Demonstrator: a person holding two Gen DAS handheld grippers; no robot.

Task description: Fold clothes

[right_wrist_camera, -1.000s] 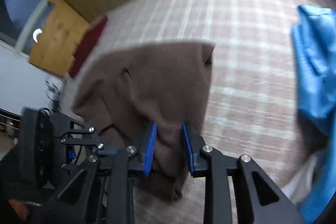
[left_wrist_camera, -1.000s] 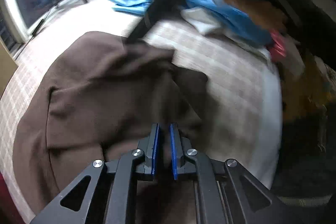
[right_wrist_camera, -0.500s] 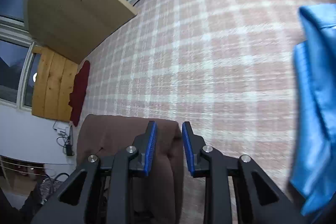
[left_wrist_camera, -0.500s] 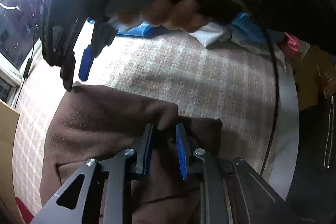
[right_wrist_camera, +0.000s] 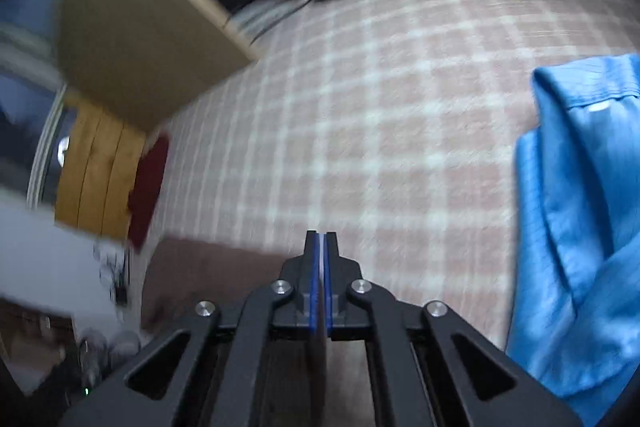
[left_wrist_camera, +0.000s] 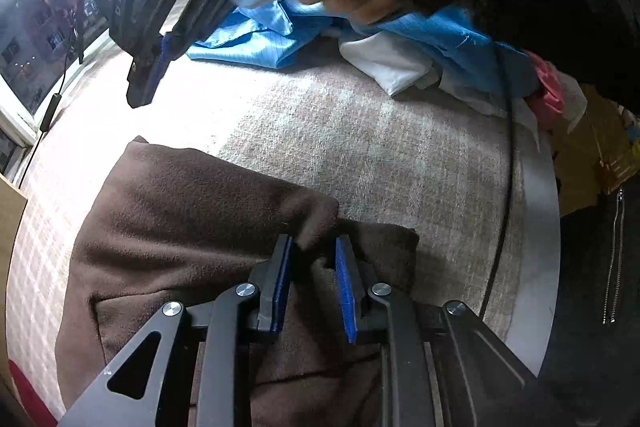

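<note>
brown garment (left_wrist_camera: 192, 227) lies folded near the plaid bedspread (left_wrist_camera: 380, 147) edge, loosely straddled by the spread left gripper (left_wrist_camera: 314, 267); right gripper (right_wrist_camera: 321, 267), just closed, is pressed together, nothing pinched.

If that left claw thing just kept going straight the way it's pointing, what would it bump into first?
Most likely the brown garment: the left gripper points steeply down at it, open, with a fold of its cloth already between the pads. The checked blanket lies beyond.
</note>
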